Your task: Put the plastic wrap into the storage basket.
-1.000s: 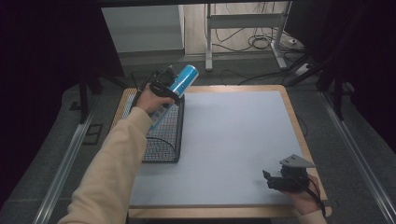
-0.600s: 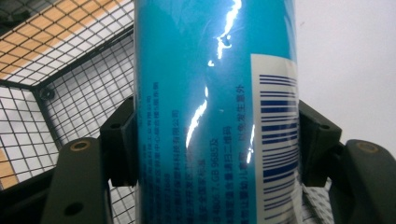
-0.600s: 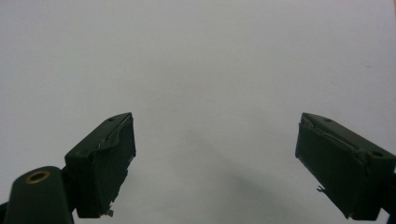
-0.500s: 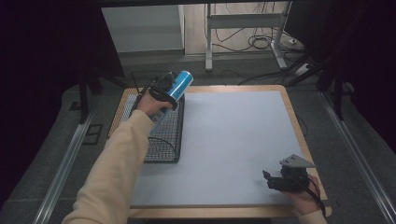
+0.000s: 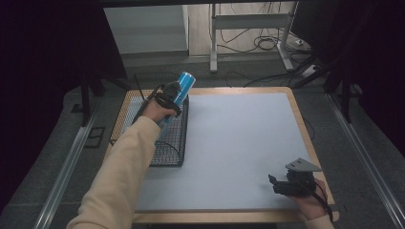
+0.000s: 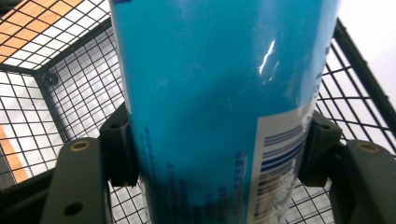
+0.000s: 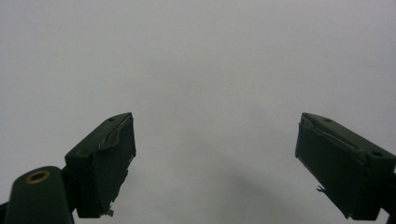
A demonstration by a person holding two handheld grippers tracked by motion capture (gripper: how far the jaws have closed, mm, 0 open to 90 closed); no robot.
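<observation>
A tall blue can (image 5: 181,89) with a white barcode label is held tilted over the far end of a black wire basket (image 5: 169,148) at the table's left. My left gripper (image 5: 168,98) is shut on the blue can (image 6: 219,107), one black jaw pressed to each side of it. In the left gripper view the basket's mesh (image 6: 56,93) lies just behind and below the can. My right gripper (image 5: 279,186) rests low near the table's front right corner, its jaws wide apart with nothing between them over the white table top (image 7: 201,70).
The white mat (image 5: 239,138) covers most of the wooden table (image 5: 305,138). A metal frame with cables (image 5: 248,43) stands on the floor beyond the far edge. Dark rails run along both sides of the table.
My left gripper has carried the blue can slightly left and lower, closer to the basket's far end. The right gripper has stayed in place.
</observation>
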